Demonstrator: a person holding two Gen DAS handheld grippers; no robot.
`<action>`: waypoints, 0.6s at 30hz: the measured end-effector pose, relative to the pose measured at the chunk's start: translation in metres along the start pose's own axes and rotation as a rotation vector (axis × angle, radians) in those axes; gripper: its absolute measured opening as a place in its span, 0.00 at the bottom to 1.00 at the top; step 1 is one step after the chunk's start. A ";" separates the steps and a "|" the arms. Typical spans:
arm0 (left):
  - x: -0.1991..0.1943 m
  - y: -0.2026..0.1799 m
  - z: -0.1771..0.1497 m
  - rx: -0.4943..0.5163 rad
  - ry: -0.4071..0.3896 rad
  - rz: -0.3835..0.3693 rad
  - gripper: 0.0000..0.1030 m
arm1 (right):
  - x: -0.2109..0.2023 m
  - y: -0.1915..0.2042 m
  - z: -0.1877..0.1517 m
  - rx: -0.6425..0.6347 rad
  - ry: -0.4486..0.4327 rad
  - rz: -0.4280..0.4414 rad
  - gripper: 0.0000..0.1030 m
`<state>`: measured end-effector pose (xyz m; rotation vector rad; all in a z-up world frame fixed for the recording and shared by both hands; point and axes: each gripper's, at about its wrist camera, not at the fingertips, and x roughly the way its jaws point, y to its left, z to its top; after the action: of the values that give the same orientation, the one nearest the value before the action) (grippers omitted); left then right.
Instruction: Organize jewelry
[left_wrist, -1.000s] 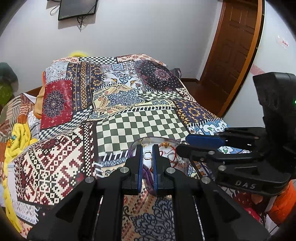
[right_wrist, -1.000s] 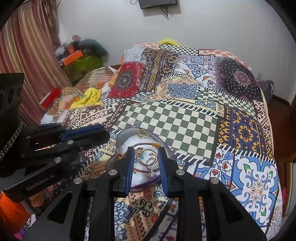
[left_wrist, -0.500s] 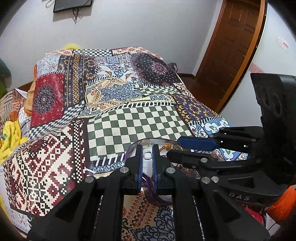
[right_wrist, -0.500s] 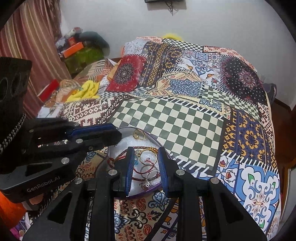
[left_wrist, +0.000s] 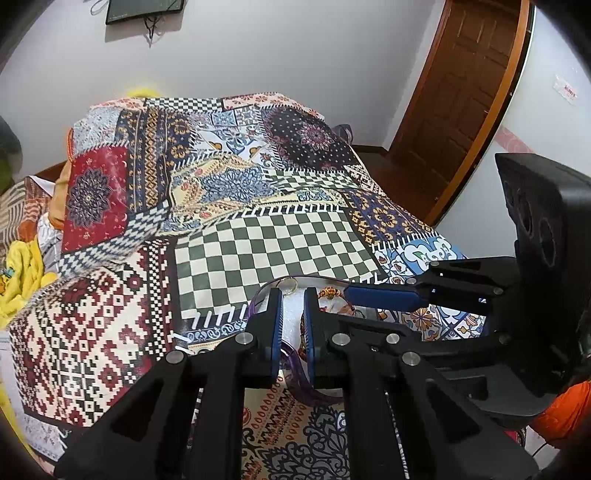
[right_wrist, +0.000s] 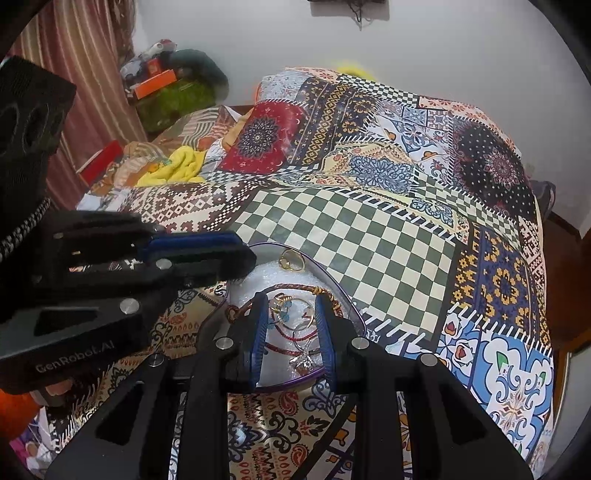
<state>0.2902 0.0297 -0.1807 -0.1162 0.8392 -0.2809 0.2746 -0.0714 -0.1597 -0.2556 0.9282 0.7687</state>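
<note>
A clear, purple-rimmed jewelry dish (right_wrist: 341, 291) with white padding lies on the patchwork bedspread (right_wrist: 347, 236). It holds a gold ring (right_wrist: 291, 260), a braided red-gold bangle (right_wrist: 295, 290), thin hoops, red cords and a silver pendant (right_wrist: 303, 360). My right gripper (right_wrist: 290, 314) is open, its fingers straddling the hoops over the dish. My left gripper (left_wrist: 293, 301) is narrowly open over the dish's near left rim (left_wrist: 295, 363), nothing between its pads. The gold ring (left_wrist: 288, 284) also shows beyond its tips.
The bed runs back to a white wall. A yellow cloth (right_wrist: 177, 166) and cluttered boxes (right_wrist: 159, 81) lie at the left. A brown wooden door (left_wrist: 461, 92) stands at the right. An orange object (left_wrist: 565, 410) sits by the bed's near edge.
Both grippers have moved forward and down over the dish, so it fills more of both views. The right fingers now straddle the hoops. Jaw openings look unchanged.
</note>
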 end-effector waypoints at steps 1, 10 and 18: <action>-0.004 -0.001 0.000 0.004 -0.006 0.005 0.08 | -0.001 0.001 0.000 -0.002 0.000 -0.004 0.23; -0.041 -0.012 0.003 0.016 -0.056 0.027 0.08 | -0.028 0.006 0.003 0.012 -0.036 -0.019 0.23; -0.096 -0.032 0.005 0.034 -0.137 0.044 0.08 | -0.092 0.018 0.006 0.030 -0.156 -0.062 0.23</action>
<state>0.2267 0.0268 -0.1016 -0.0845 0.6995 -0.2428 0.2330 -0.0998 -0.0809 -0.1947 0.7802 0.7064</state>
